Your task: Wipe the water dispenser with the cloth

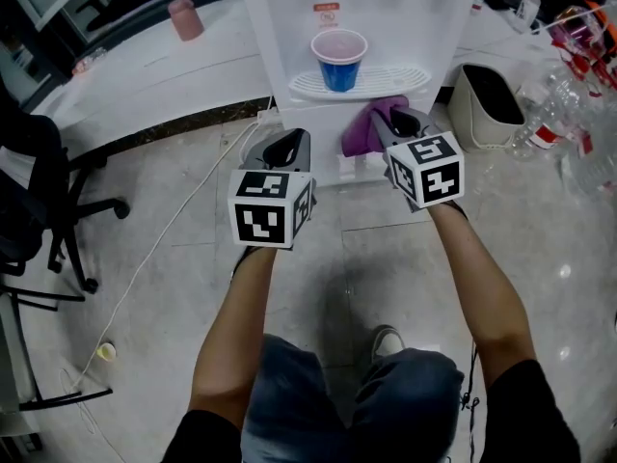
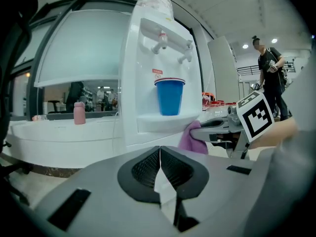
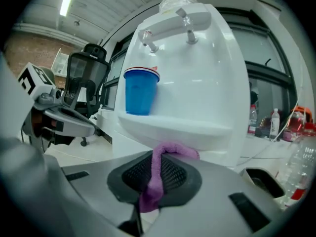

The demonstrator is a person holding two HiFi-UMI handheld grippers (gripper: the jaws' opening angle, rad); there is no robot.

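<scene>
Nearest, at 6 o'clock in the head view: jeans [image 1: 405,394] over bent knees and one shoe [image 1: 386,340] on the glossy floor [image 1: 318,258]. From there, two bare forearms [image 1: 236,326] reaching toward 12 o'clock.

On the left one, the left gripper [image 1: 289,141], jaws pressed together. Holds nothing, and sits close before the lower left corner of the white water dispenser [image 1: 386,17].

At 2 o'clock from it, the right gripper [image 1: 390,119], jaws pinching a purple cloth [image 1: 362,131]. In the right gripper view, a strip of that cloth running up between the mesh pads [image 3: 175,174], its free end folded over against the dispenser's front just under the drip shelf [image 1: 410,77]. Bunched there at 5 o'clock from a blue cup [image 1: 338,61], upright on the shelf. Above the cup, two taps [image 3: 147,37].

Farther out:
- At 3 o'clock of the dispenser, a pale bin [image 1: 465,114] on the floor, with clear plastic bottles [image 1: 554,114] just past it.
- At 11 o'clock, a pink bottle [image 1: 185,17] upright on a white counter [image 1: 135,85].
- At 9 o'clock, a black office chair [image 1: 43,191].
- From 7 o'clock up toward the dispenser's foot, a white cable [image 1: 164,249] trailing over the floor.
</scene>
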